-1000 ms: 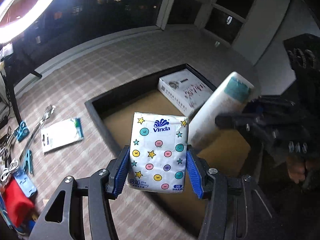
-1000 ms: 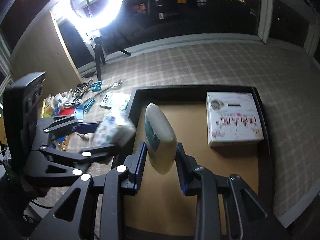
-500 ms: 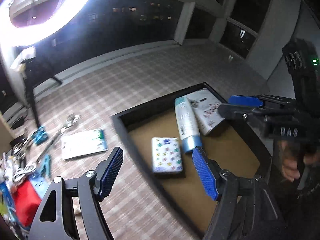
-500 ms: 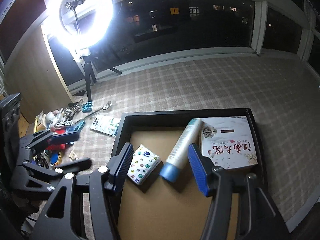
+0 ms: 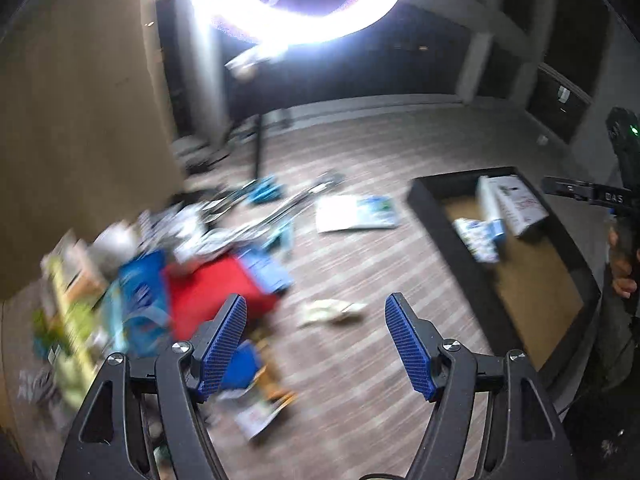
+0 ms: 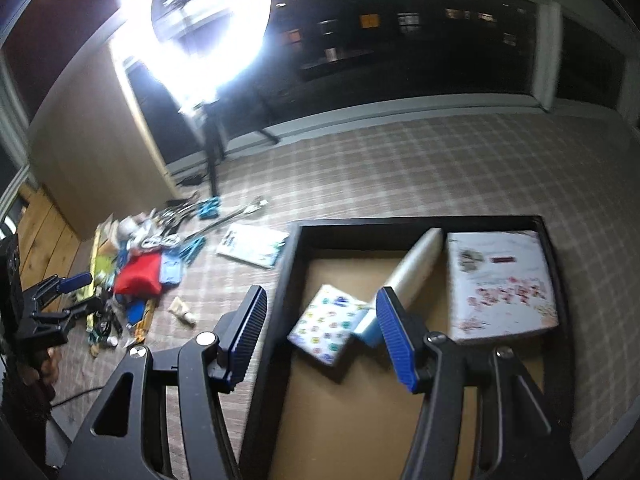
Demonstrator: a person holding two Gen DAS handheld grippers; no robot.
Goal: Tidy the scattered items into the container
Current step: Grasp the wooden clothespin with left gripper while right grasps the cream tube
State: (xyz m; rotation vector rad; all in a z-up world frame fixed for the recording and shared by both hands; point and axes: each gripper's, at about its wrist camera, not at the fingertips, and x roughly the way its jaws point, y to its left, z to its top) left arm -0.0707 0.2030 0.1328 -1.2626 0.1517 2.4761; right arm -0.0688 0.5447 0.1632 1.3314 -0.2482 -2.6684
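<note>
The black tray (image 6: 294, 256) holds a tissue pack (image 6: 326, 326), a white tube with a blue cap (image 6: 412, 270) and a white box (image 6: 500, 284). It also shows at the right of the left wrist view (image 5: 432, 208). My right gripper (image 6: 320, 334) is open and empty above the tray's left wall. My left gripper (image 5: 316, 344) is open and empty above the floor, to the right of a pile of scattered items with a red pouch (image 5: 208, 292) and a blue packet (image 5: 138, 300). The left gripper also shows at the far left of the right wrist view (image 6: 68, 292).
A white-and-green packet (image 6: 254, 246) lies left of the tray. Blue clips (image 6: 208, 208) and a metal spoon (image 6: 240, 216) lie beyond the pile. A small pale tube (image 5: 332, 310) lies ahead of my left gripper. A ring light on a stand (image 6: 192, 28) stands behind.
Both grippers opened, leaving the tissue pack and tube in the tray. My left gripper then swung left toward the pile. My right gripper drew back a little.
</note>
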